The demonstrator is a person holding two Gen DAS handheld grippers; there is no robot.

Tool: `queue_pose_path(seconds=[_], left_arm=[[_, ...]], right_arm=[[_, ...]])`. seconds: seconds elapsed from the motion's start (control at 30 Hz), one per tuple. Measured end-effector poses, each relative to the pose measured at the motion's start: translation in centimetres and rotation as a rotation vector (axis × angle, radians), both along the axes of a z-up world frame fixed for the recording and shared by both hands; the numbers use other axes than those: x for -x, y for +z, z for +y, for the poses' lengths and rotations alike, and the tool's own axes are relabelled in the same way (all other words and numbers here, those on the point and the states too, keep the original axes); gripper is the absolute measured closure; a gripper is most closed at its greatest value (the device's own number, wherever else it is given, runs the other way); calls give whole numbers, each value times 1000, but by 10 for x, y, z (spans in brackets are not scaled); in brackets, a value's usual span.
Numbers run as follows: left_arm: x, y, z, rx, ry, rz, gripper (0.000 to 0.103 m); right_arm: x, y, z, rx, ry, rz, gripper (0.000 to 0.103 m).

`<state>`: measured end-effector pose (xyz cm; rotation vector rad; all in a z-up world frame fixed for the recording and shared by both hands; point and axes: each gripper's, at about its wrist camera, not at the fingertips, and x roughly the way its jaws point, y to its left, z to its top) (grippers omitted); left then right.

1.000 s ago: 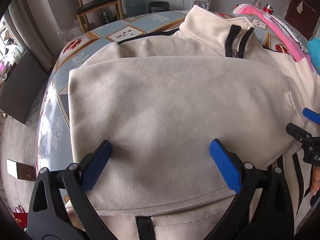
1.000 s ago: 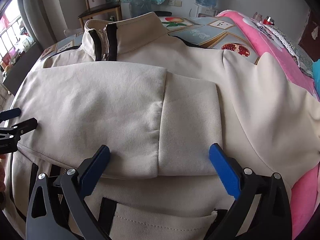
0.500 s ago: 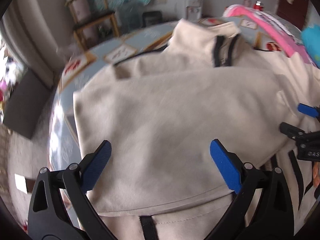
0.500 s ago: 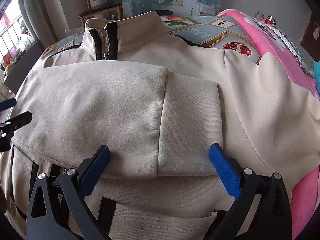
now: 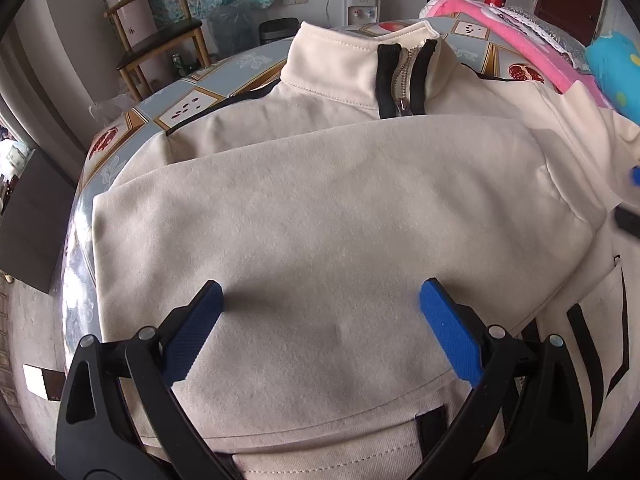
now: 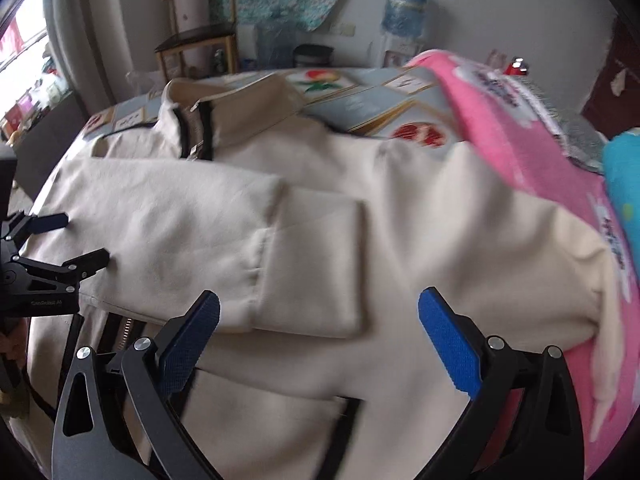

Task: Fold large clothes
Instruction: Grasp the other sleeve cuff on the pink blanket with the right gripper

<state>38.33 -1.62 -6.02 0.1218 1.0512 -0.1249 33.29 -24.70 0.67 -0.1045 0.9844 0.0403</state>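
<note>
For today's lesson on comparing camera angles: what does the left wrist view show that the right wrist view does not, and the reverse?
Only the left wrist view shows the folded sleeve's left edge by the bare tablecloth, and the collar zip pull sharply.

Only the right wrist view shows the ribbed cuff lying across the jacket's chest, and the whole left gripper, open, at the sleeve. This view is blurred.

Both show the cream jacket flat on the patterned table, the pink blanket, the wooden chair and the open right gripper.
</note>
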Motion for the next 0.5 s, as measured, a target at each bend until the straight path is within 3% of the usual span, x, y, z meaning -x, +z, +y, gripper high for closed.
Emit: queue_pose_path(seconds=[0.23, 0.37, 0.5], left_arm=[[1, -3, 4, 30, -7, -8, 6], [-1, -3, 4, 29, -14, -1, 6], [-2, -3, 4, 25, -12, 11, 6]], right_arm=[[35, 47, -97, 60, -245, -90, 6], [60, 53, -147, 136, -371, -103, 6], [87, 49, -198, 183, -471, -59, 8]])
